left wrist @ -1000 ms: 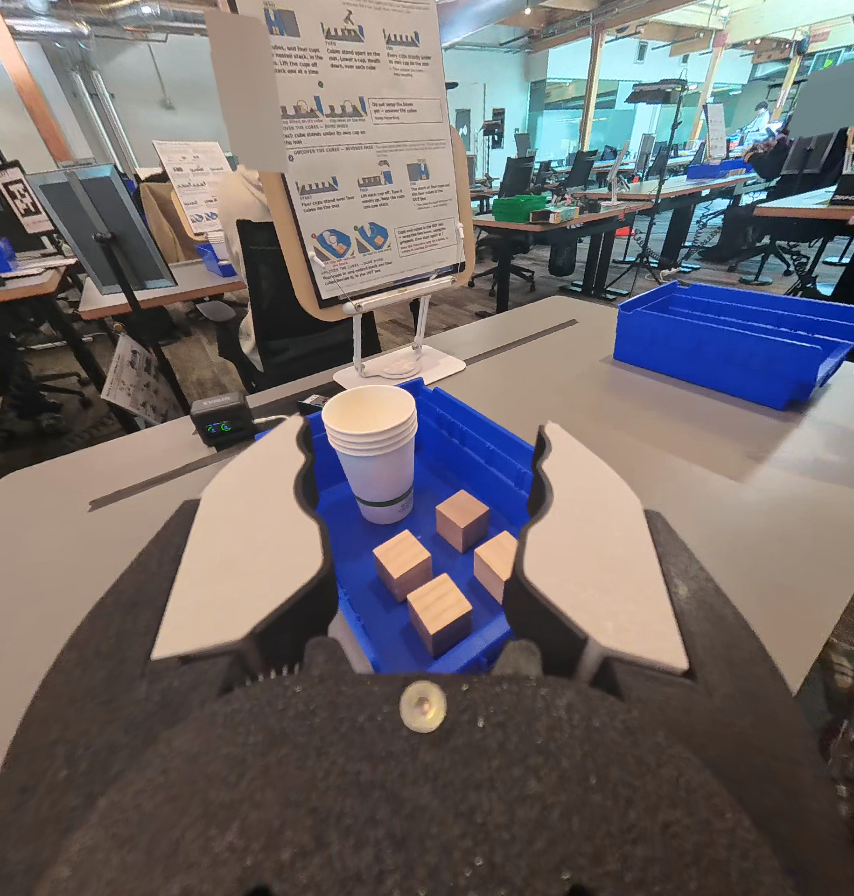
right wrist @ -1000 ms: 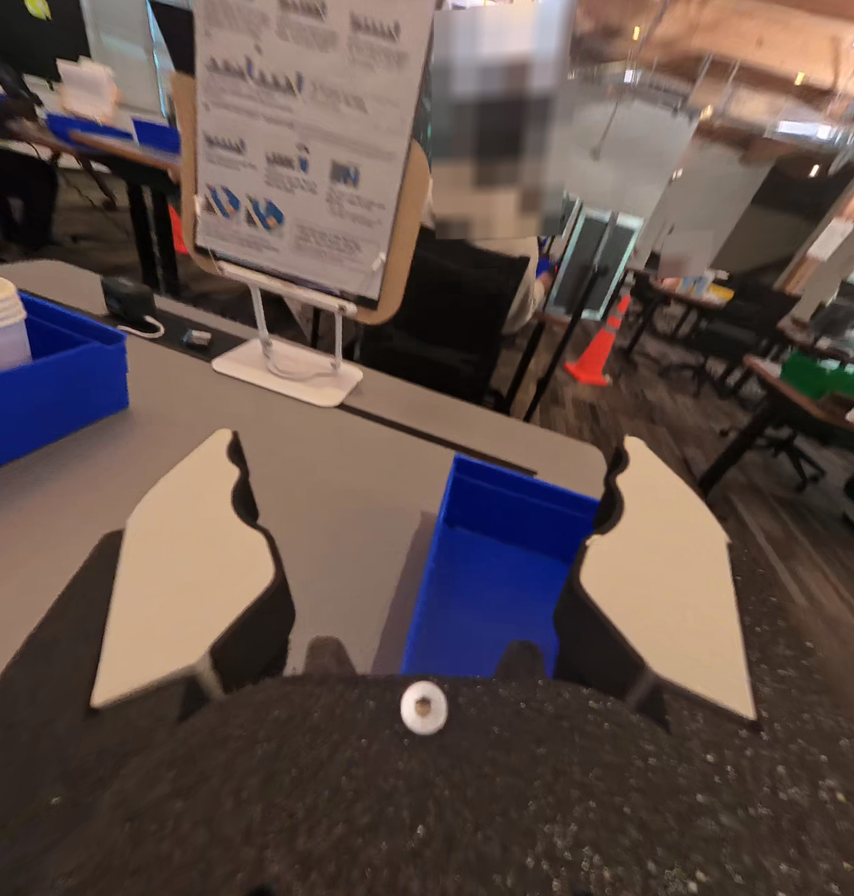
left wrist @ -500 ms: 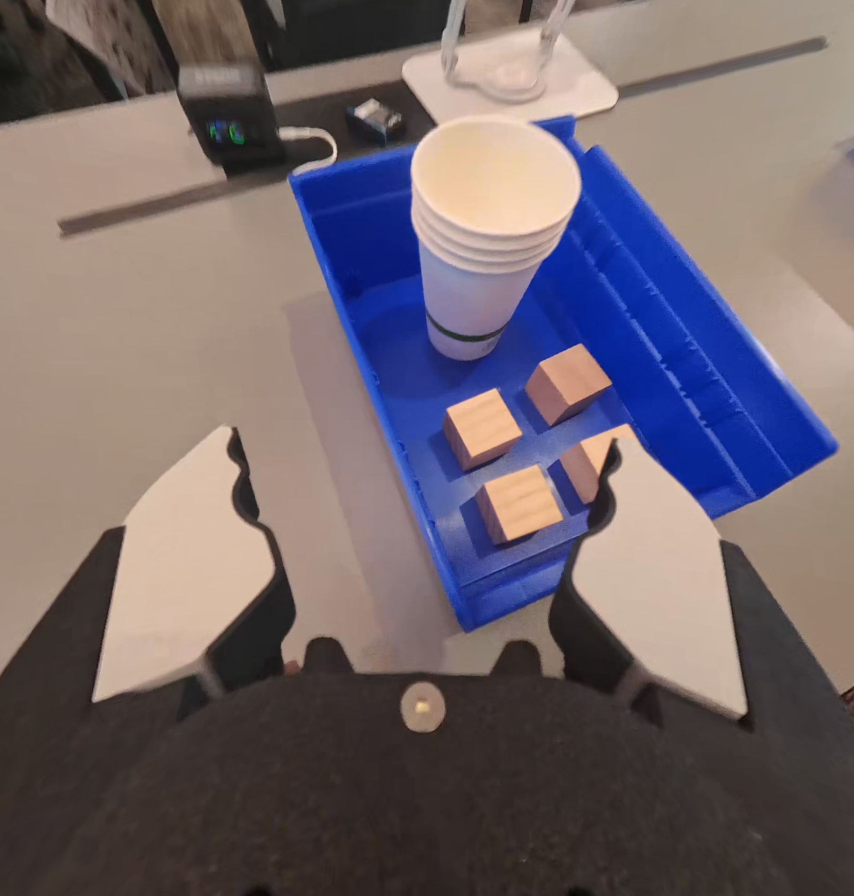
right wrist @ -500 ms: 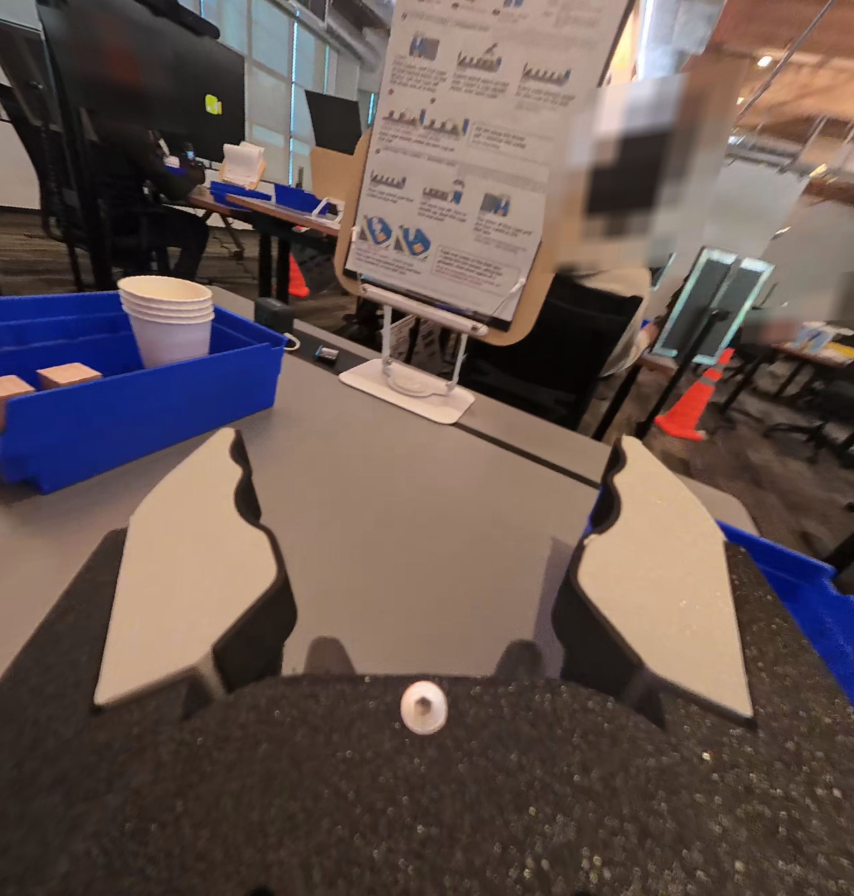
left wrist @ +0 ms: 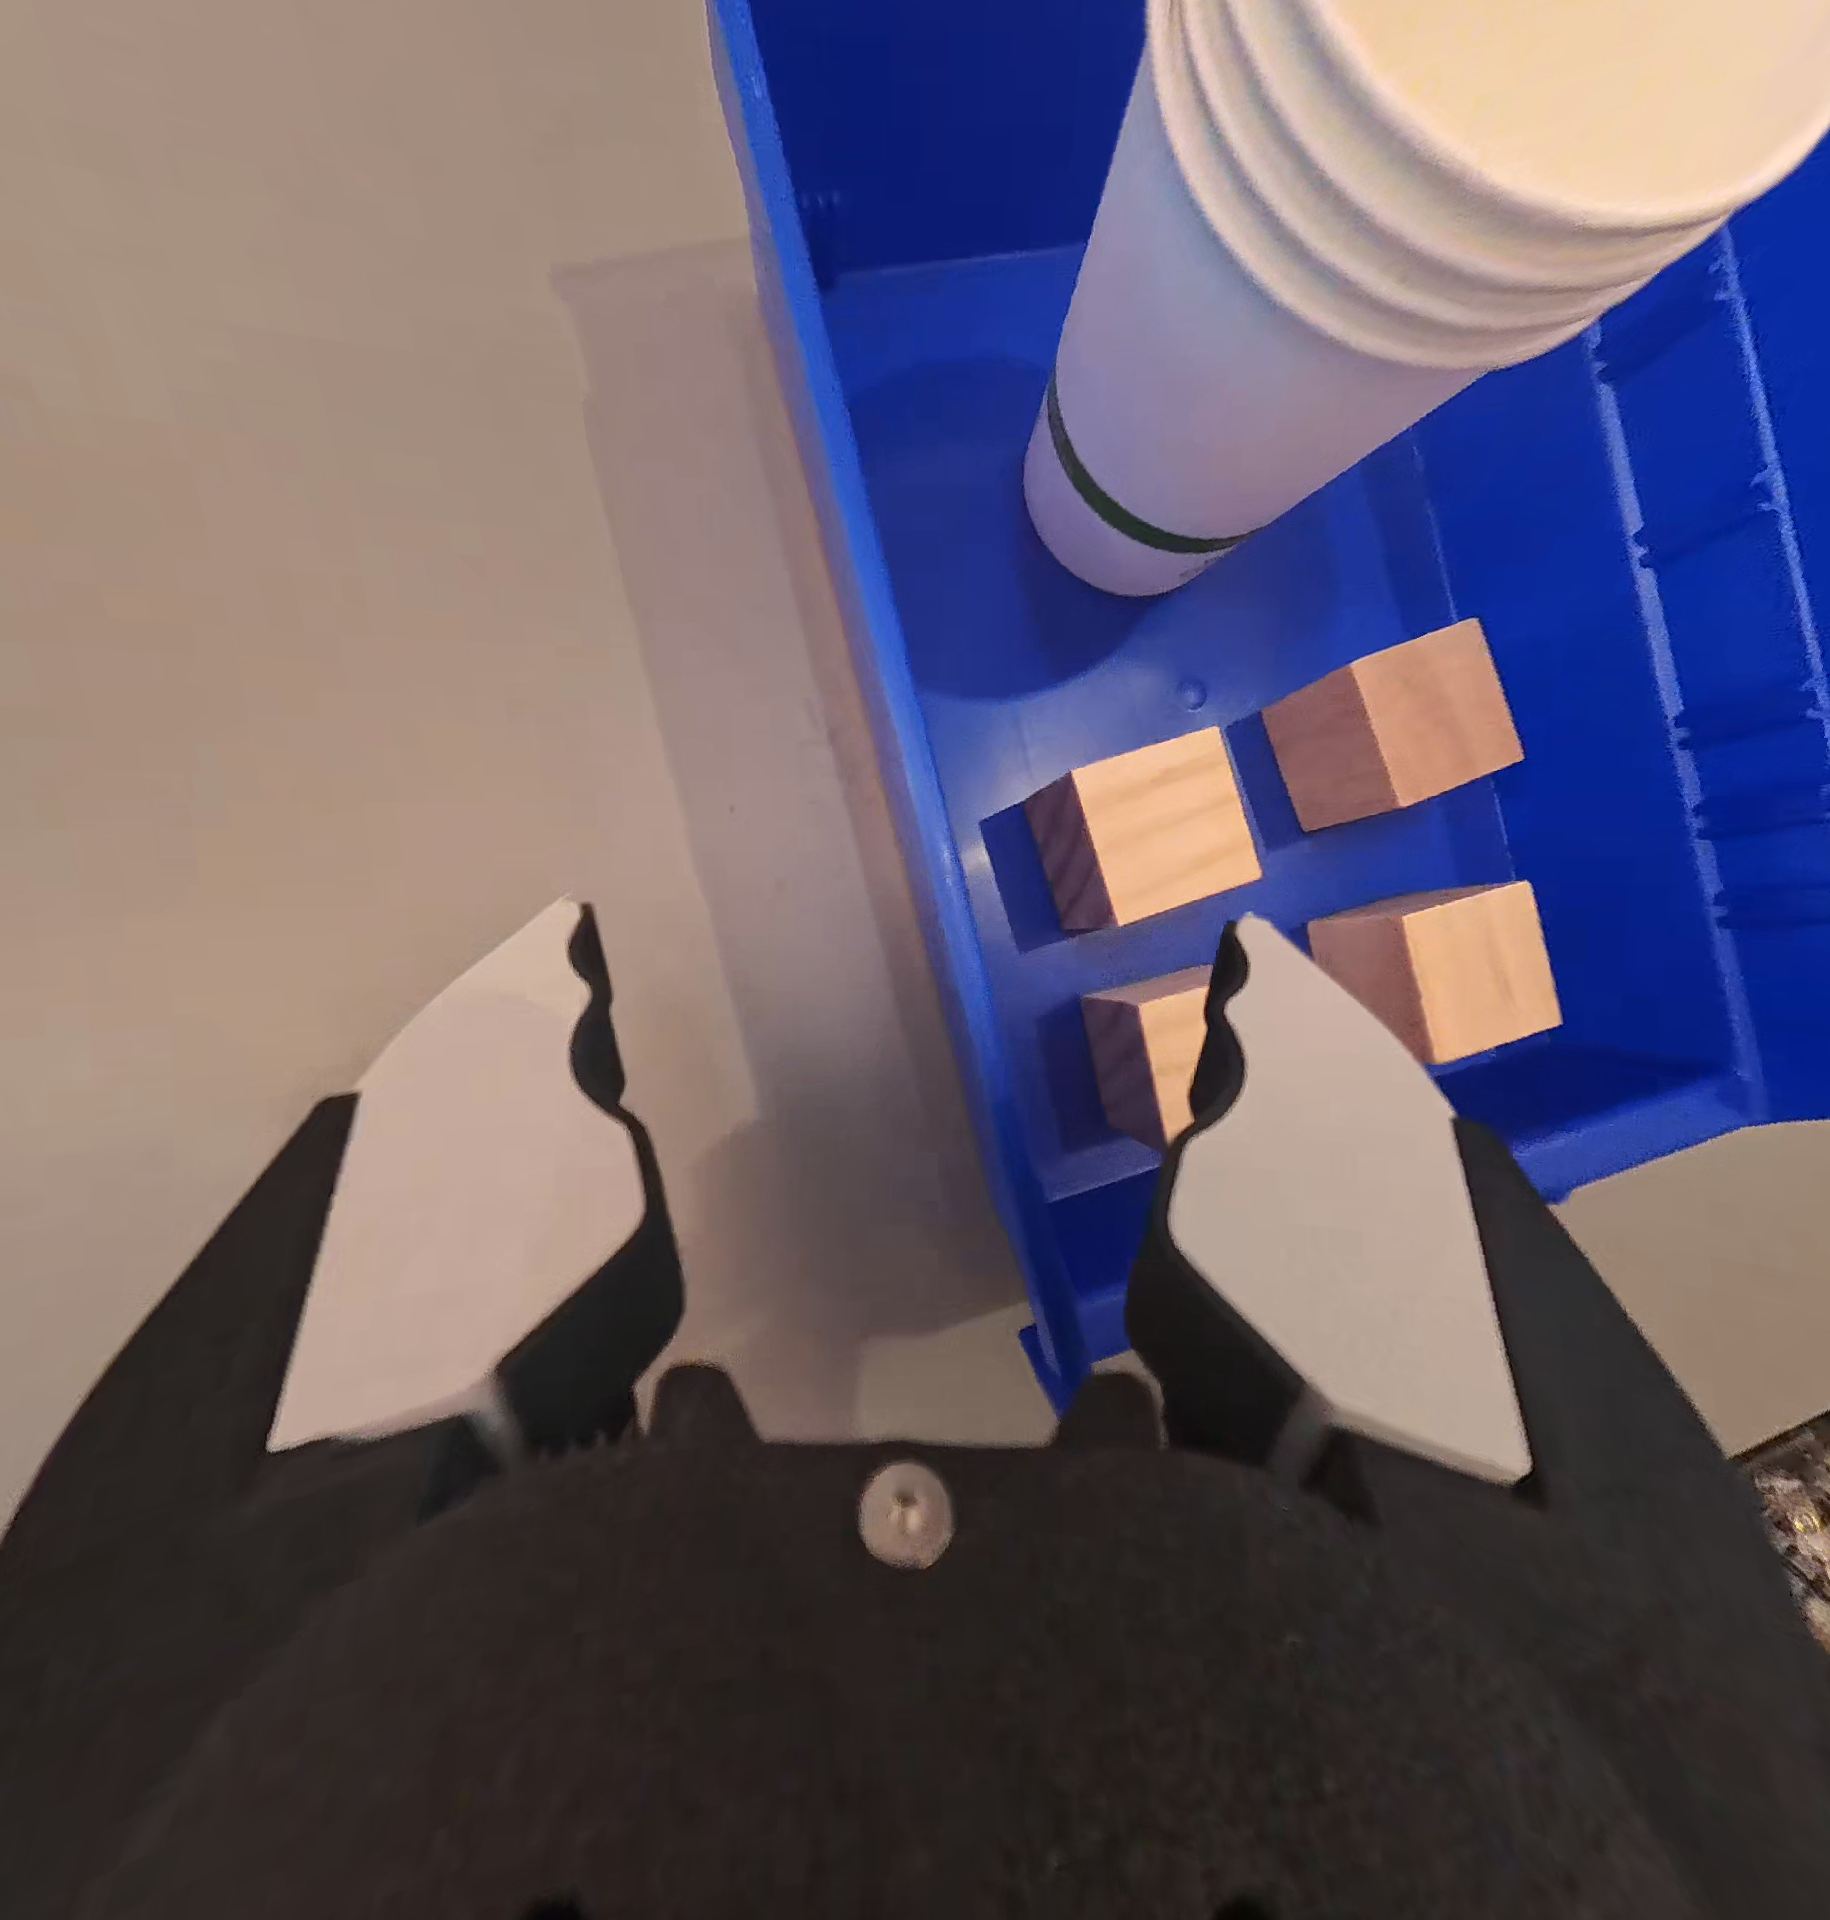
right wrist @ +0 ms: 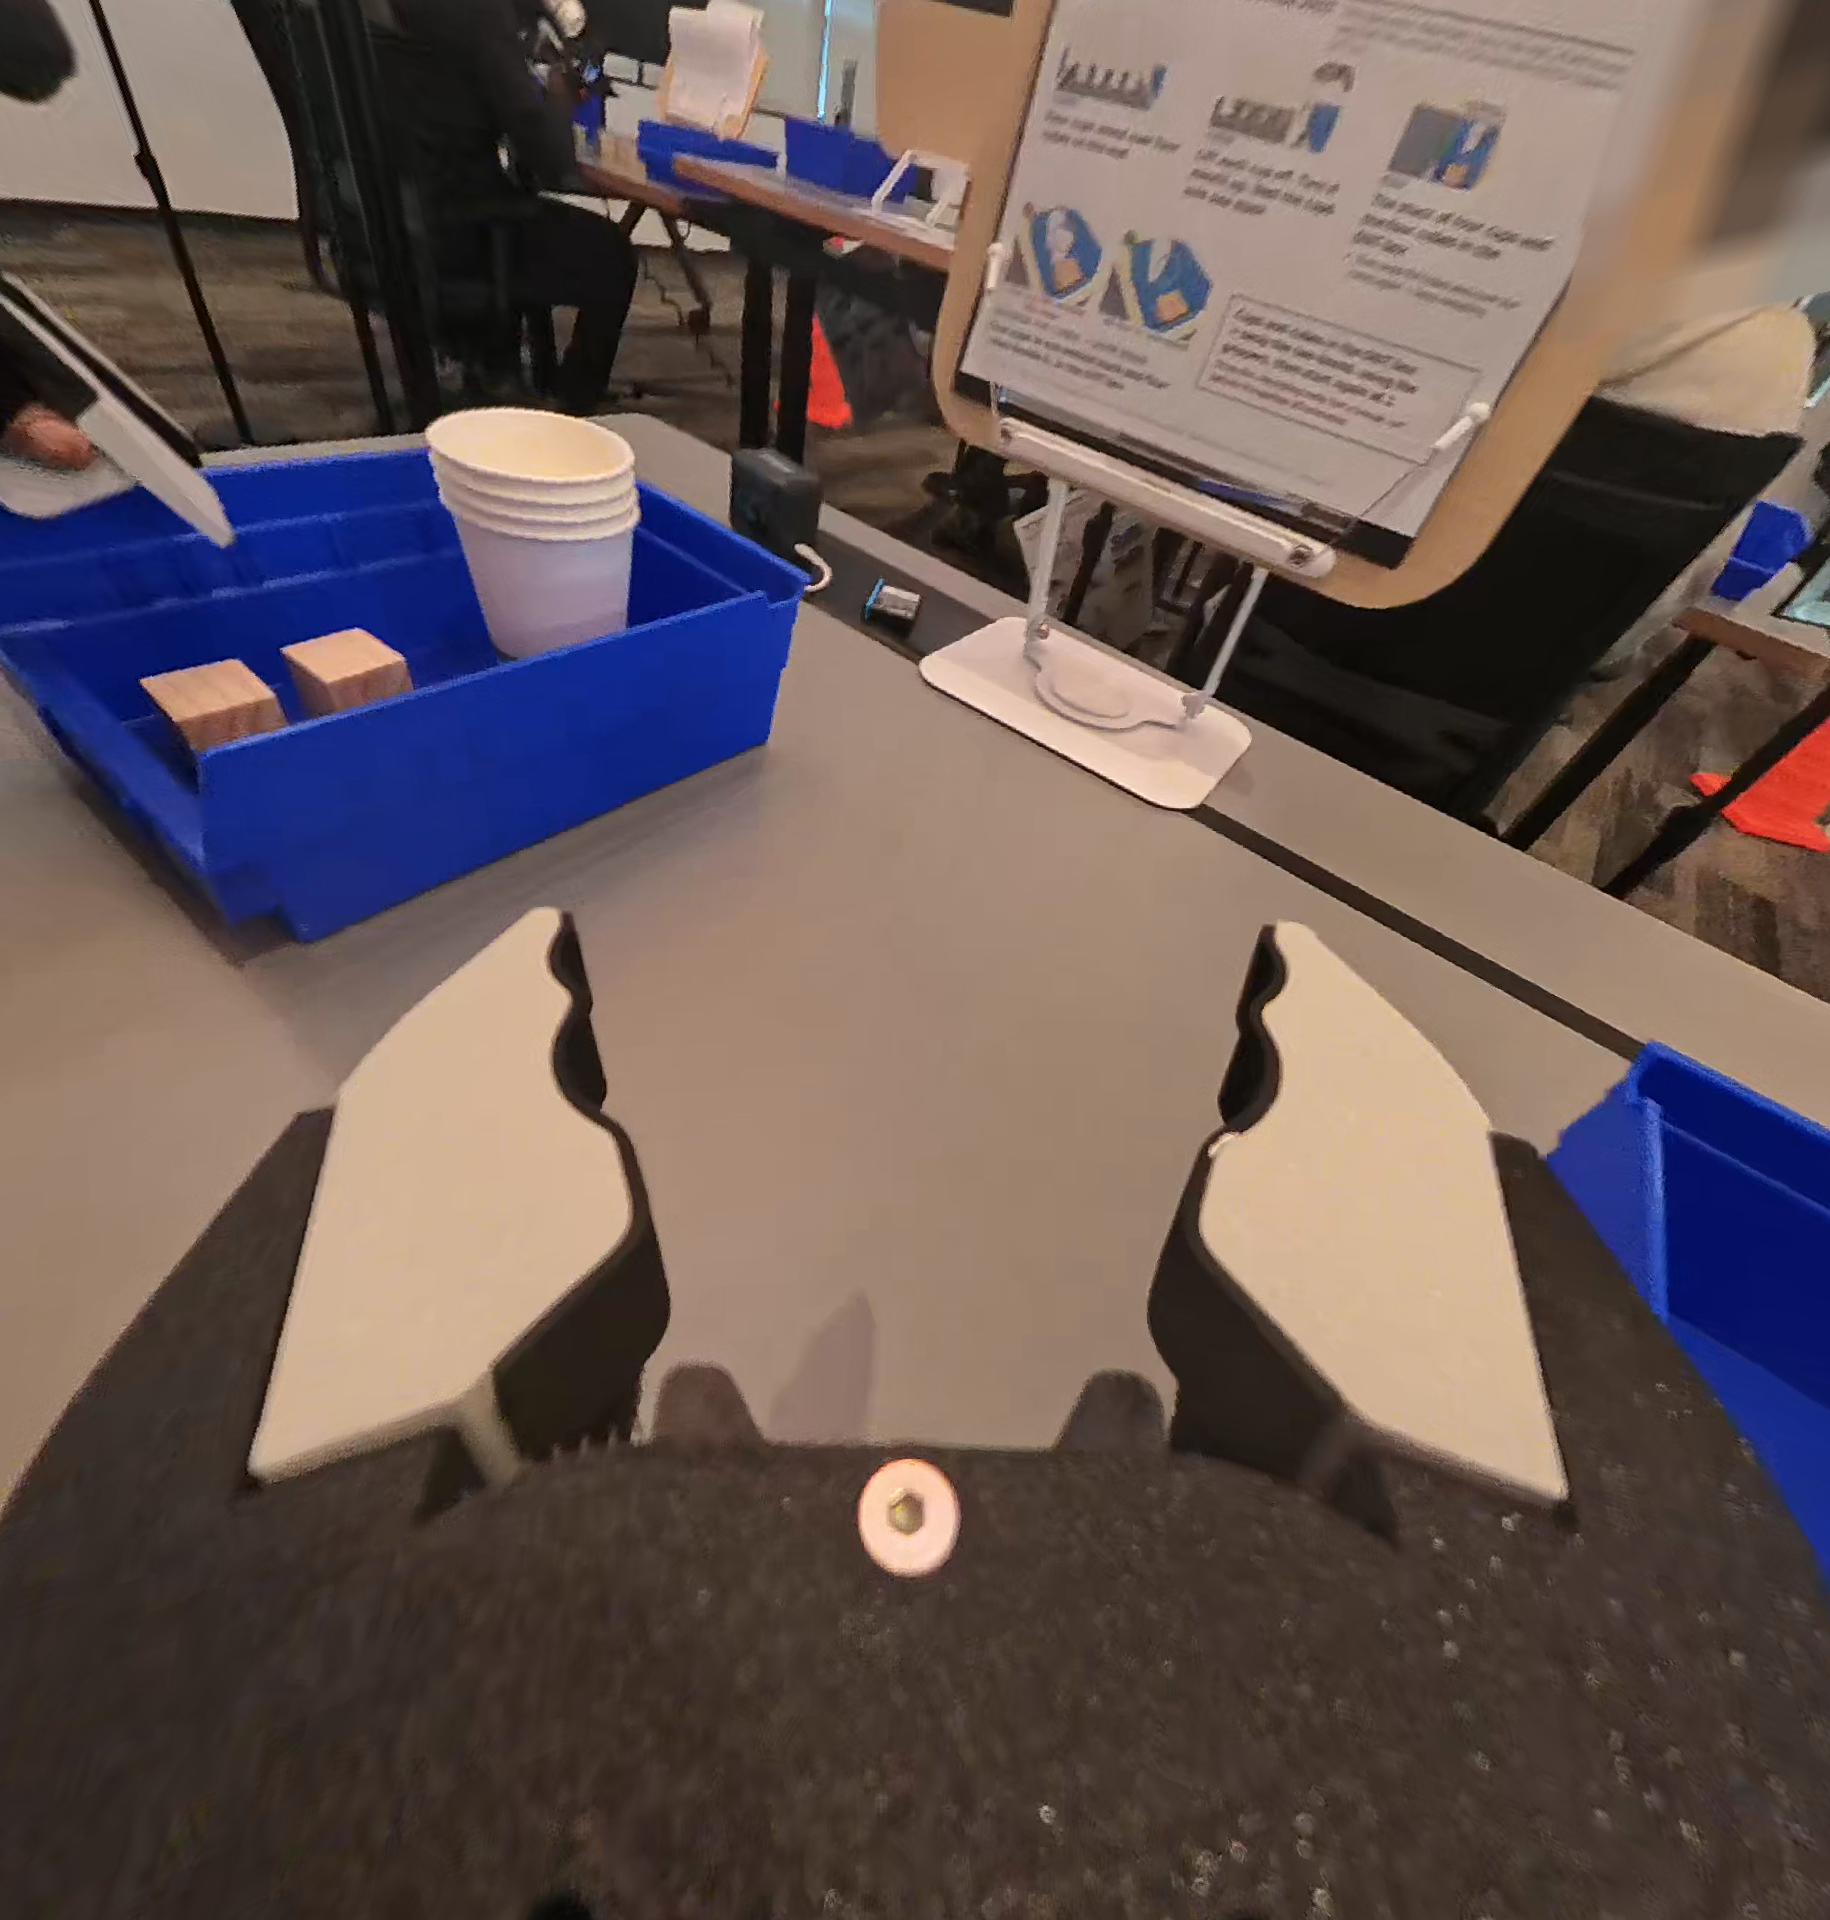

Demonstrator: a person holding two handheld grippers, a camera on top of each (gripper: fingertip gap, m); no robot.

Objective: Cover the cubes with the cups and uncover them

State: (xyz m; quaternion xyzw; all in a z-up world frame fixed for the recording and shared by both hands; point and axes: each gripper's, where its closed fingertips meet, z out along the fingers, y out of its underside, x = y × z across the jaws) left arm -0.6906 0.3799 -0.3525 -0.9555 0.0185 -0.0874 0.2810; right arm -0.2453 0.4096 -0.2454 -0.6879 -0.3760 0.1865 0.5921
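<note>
With both claws, left claw (left wrist: 906, 935) and right claw (right wrist: 916, 956), spread empty, the light, crushable stack of white paper cups (left wrist: 1358, 270) at the frame's upper right probably wants a gentle grip below its rims.

Left wrist view: close, steeply down over blue bin (left wrist: 869, 582). Right: low, leftward; shares it (right wrist: 475, 769).

Grey table (right wrist: 890, 935), blue bin (right wrist: 475, 769) at left, second blue bin (right wrist: 1721, 1226) at right, white document stand (right wrist: 1087, 707), small black device (right wrist: 776, 499) behind.
</note>
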